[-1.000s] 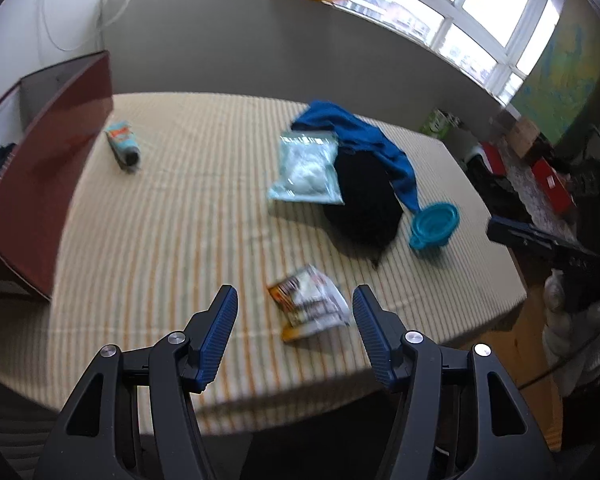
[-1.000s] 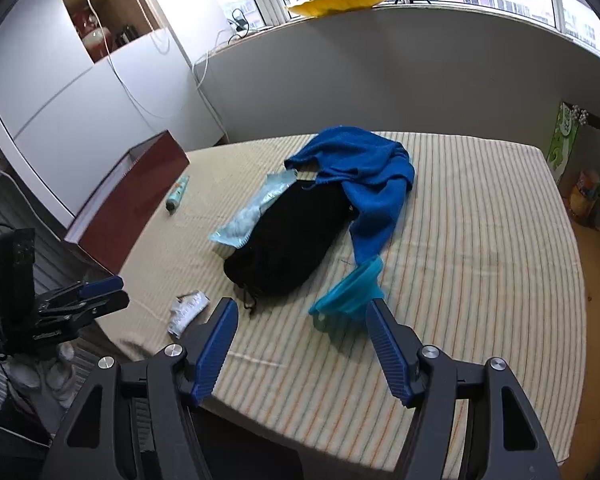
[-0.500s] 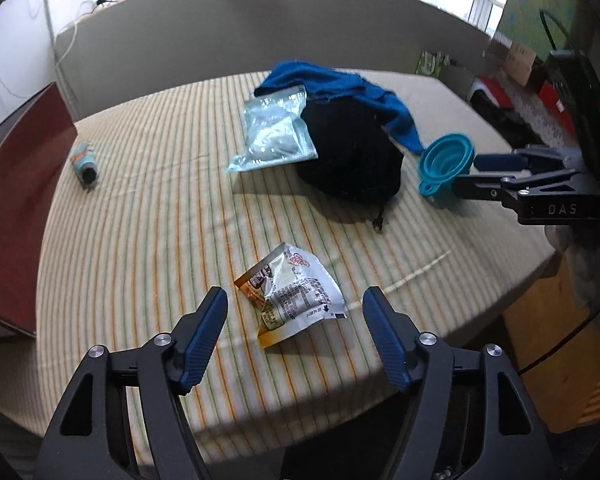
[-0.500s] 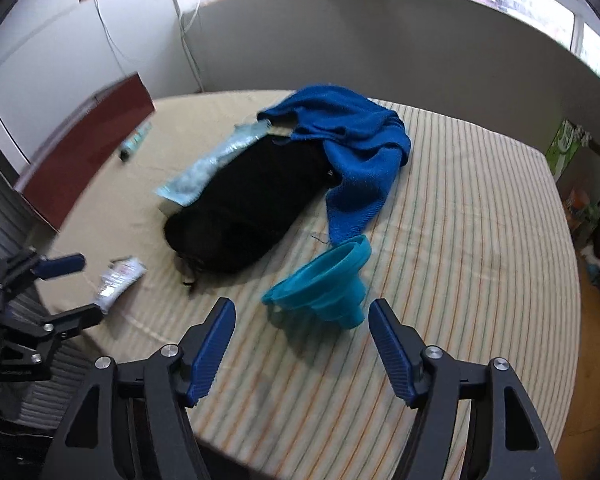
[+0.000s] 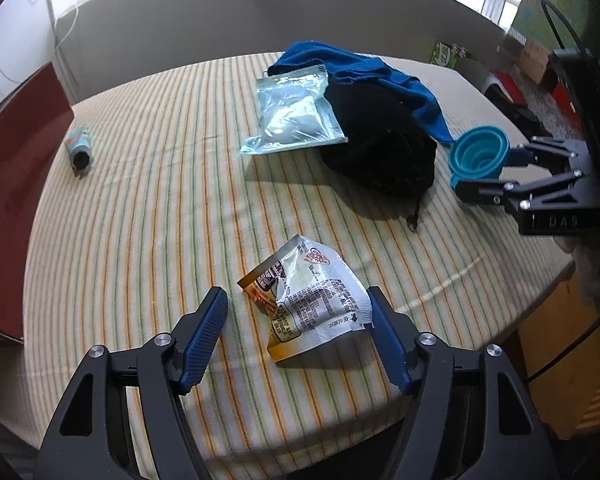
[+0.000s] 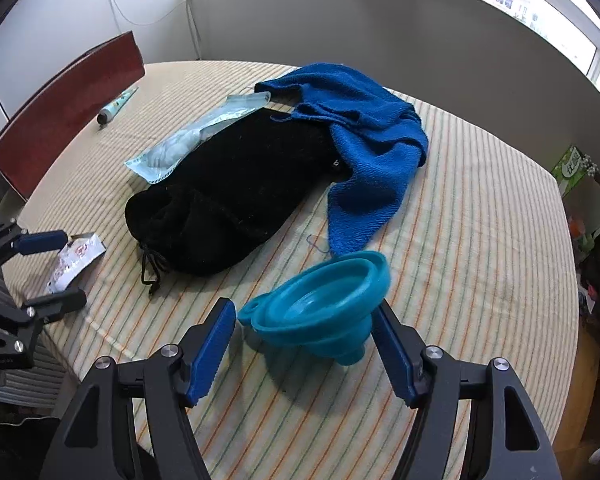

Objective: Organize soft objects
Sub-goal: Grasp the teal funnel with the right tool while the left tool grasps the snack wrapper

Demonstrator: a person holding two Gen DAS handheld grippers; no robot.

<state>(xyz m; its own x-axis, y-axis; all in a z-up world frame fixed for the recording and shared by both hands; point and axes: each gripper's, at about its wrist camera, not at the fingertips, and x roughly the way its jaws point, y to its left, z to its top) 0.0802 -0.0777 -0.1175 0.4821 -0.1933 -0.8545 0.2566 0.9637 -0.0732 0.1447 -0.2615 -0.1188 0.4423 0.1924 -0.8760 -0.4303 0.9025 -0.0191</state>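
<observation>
My left gripper [image 5: 298,320] is open, its jaws on either side of a crinkled snack packet [image 5: 308,296] lying on the striped table; the right finger is close to the packet's edge. My right gripper [image 6: 306,332] is open around a blue collapsible funnel [image 6: 320,308] lying on its side. A black drawstring pouch [image 6: 228,196] lies mid-table, with a blue towel [image 6: 364,132] draped over its far end and a clear plastic bag [image 5: 292,114] beside it. The right gripper also shows in the left wrist view [image 5: 496,172], the left one in the right wrist view [image 6: 48,268].
A small tube [image 5: 79,148] lies near the table's left side, next to a dark red chair back [image 5: 16,168]. The table's front edge [image 5: 460,280] runs close under both grippers. A grey wall [image 6: 380,32] stands behind the table.
Both grippers have moved forward and down. The packet now sits between my left jaws and the funnel between my right jaws. Both stay open.
</observation>
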